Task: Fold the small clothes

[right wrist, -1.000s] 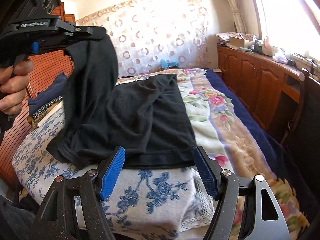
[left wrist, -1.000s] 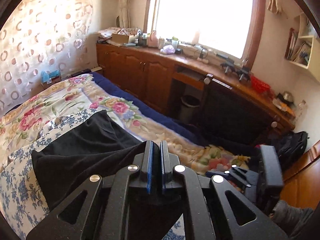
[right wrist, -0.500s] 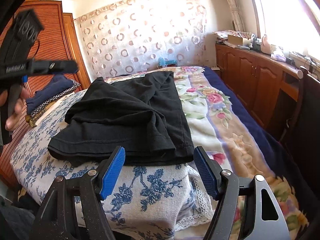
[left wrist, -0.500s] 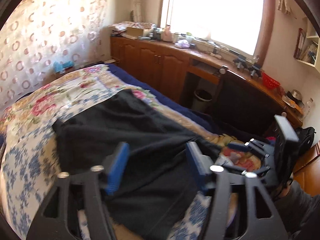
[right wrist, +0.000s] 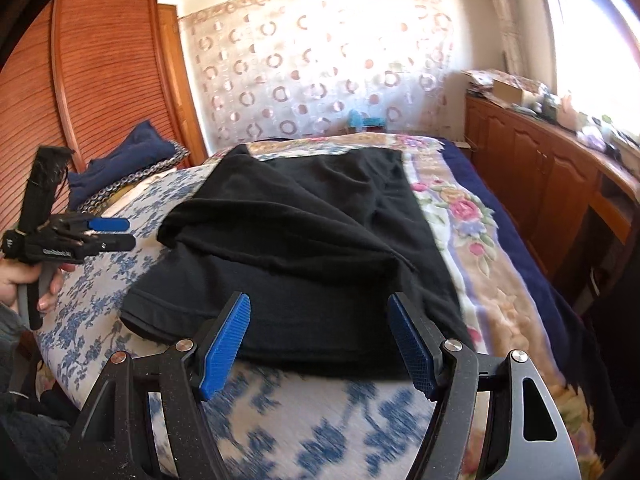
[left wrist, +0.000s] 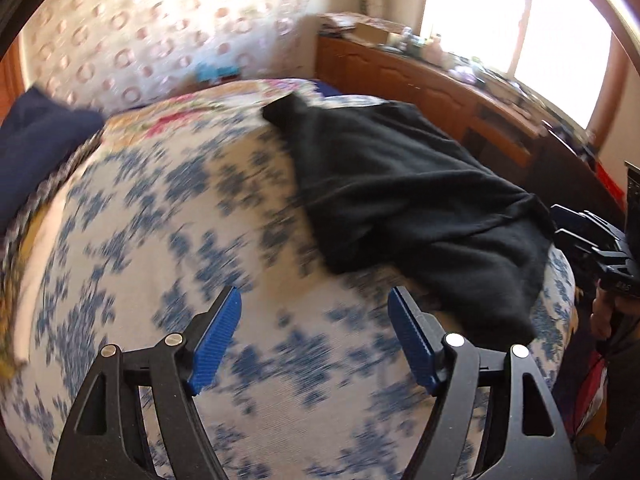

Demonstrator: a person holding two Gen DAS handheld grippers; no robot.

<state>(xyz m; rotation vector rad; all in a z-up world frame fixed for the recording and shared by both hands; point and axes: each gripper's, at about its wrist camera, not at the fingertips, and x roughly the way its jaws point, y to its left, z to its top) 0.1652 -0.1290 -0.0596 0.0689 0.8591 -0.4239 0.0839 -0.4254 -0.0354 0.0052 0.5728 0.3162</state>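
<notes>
A black garment (right wrist: 304,236) lies on the bed, one layer folded over another, its near hem just ahead of my right gripper. It shows in the left wrist view (left wrist: 408,200) at the right. My left gripper (left wrist: 314,336) is open and empty over the blue-flowered sheet (left wrist: 160,240), left of the garment. In the right wrist view the left gripper (right wrist: 110,234) is at the far left, held by a hand. My right gripper (right wrist: 320,344) is open and empty at the bed's near edge; it shows at the right edge of the left wrist view (left wrist: 592,240).
A dark blue folded cloth (right wrist: 120,156) lies by the wooden wardrobe (right wrist: 100,80) at the bed's left. A floral quilt (right wrist: 472,216) covers the bed's right side. Wooden cabinets (right wrist: 540,168) with clutter run under the window. A patterned curtain (right wrist: 320,72) hangs behind.
My left gripper opened, dropped the garment's lifted part onto the rest, and swung left off the garment. My right gripper stayed open at the near hem.
</notes>
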